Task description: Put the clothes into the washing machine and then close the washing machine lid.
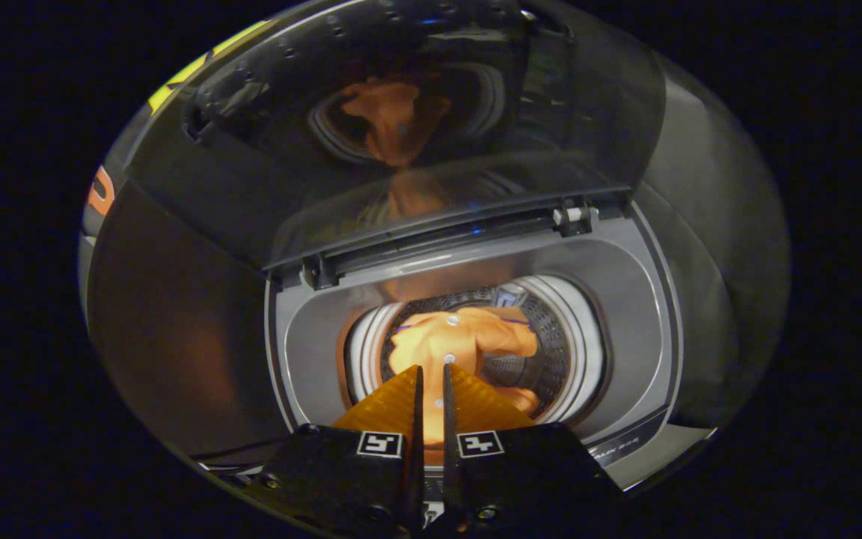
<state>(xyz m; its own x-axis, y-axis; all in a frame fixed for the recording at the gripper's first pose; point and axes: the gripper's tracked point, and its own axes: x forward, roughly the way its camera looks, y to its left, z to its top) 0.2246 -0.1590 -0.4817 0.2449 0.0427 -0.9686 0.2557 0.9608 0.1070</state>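
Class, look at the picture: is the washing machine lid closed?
No: the lid stands raised on its hinges, leaving the orange garment visible in the drum.

Hand-held gripper (431, 370) fingers nearly closed over orange garment (461, 340) in washing machine (625, 299) drum, lid (431, 127) raised.

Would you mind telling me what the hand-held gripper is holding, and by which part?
The hand-held gripper holds nothing; its fingers stand nearly closed above the drum, where the orange garment lies beyond their tips.
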